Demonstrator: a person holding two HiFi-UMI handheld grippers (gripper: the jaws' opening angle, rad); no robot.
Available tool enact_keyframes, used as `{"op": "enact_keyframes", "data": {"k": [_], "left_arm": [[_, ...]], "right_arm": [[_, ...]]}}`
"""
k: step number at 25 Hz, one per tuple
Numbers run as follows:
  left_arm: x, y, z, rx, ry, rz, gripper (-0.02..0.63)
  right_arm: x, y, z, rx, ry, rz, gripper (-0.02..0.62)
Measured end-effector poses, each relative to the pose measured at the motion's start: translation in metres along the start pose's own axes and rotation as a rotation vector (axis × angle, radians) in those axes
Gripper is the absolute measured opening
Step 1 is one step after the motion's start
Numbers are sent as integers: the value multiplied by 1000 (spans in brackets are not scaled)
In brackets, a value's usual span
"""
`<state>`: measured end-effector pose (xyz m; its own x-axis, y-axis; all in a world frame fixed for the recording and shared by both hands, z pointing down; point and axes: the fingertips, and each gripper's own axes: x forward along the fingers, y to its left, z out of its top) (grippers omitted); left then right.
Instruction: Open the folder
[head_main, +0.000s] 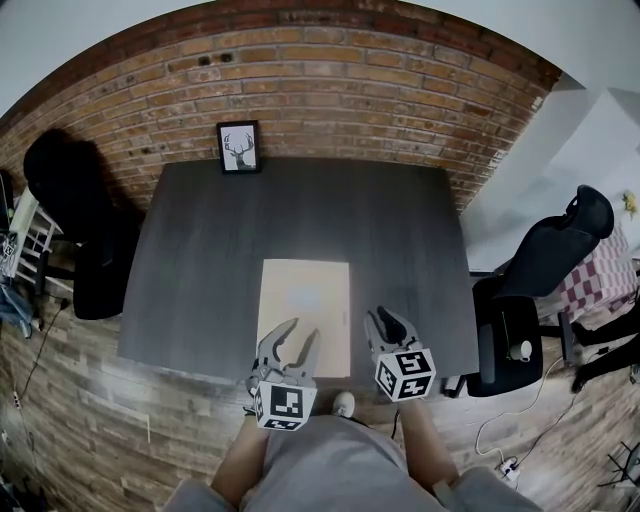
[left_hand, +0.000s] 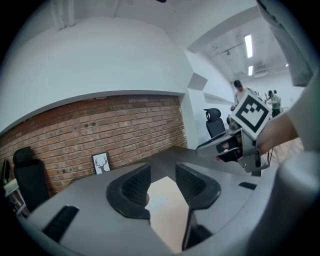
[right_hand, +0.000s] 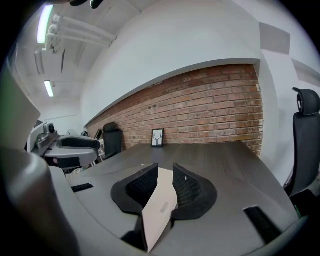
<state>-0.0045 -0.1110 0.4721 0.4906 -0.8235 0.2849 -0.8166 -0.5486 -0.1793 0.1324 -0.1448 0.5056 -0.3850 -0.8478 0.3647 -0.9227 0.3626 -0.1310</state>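
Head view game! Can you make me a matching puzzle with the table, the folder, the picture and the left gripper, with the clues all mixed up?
Things:
1. table
2. folder
3. picture
4. left gripper

Clues:
A. jaws apart, holding nothing
B. standing up at the far edge
C. dark grey
D. tan, lying flat and shut

Right pairs: 1-C, 2-D, 3-B, 4-A.
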Motion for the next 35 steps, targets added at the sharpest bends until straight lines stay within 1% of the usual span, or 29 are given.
{"op": "enact_keyframes", "data": {"k": [8,16,29,35], "left_arm": [[4,-18,-25,88,60,-47,150],[10,-36,-45,143,115,-97,152],[11,-58,-63,162,163,-162,158],[8,-64,-69,171,181,-180,158]], "right_arm": [[10,4,-29,11,72,21,66],[23,1,-76,30,186,19,67],[35,3,-142,58,347,36,69],[37,4,-160,68,393,42,69]]}}
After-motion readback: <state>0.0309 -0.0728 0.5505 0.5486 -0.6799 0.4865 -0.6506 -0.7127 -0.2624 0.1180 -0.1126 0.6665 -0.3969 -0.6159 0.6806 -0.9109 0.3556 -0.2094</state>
